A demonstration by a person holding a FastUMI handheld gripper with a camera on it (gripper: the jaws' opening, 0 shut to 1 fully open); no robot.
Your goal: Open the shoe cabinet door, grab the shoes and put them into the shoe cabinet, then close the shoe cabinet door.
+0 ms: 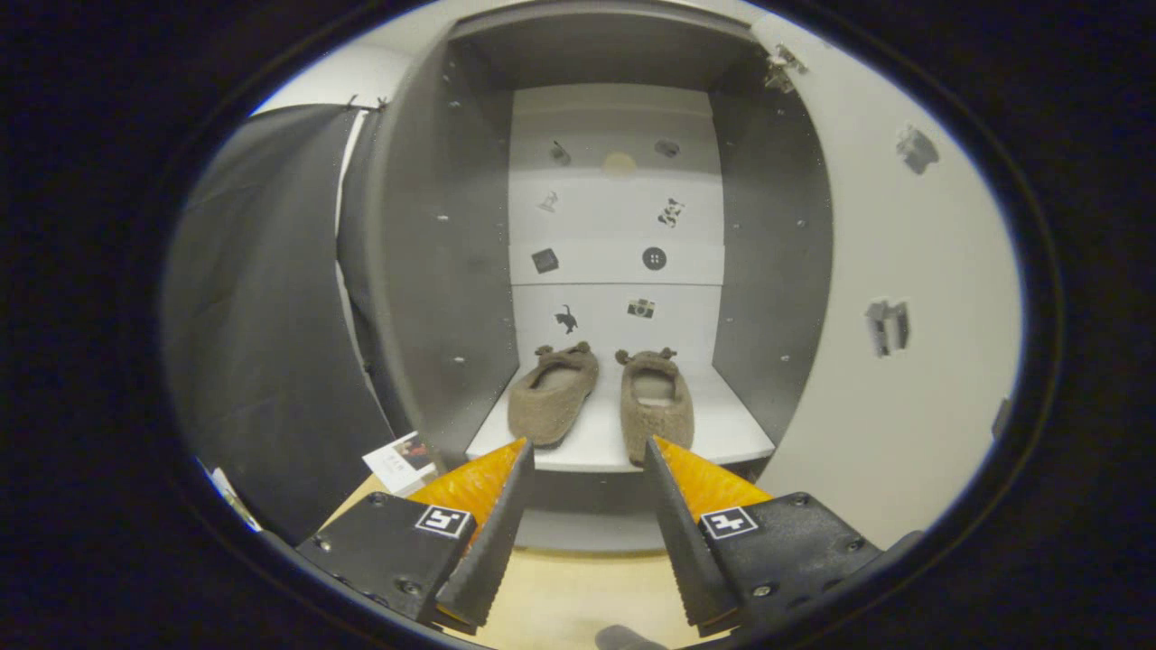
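- Two of the three parts of the job look done from where you stand: the cabinet is open and both shoes are inside it, so only the closing is left.
- Nearest you, your gripper (587, 456) is spread wide and holds nothing; its fingers hang apart just short of the shelf's (722, 433) front edge, over the pale wooden floor (578, 596).
- Just beyond the fingertips, the left slipper (553, 393) and the right slipper (657, 404) sit side by side on the shelf, apart from each other, heels toward you and toes toward the back panel.
- The left slipper is angled a little and its heel sits at the shelf's front lip; you can judge whether it would catch the door, but it seems to lie within the cabinet.
- To the left of the shelf, the dark cabinet door (262, 316) stands swung out toward you; to the right, the pale wall (903, 235) runs alongside the cabinet.
- Behind the shelf, the white back panel (614, 226) carries small stickers.
- What remains for you: draw clear of the shelf, get behind the door's free edge and push it shut.
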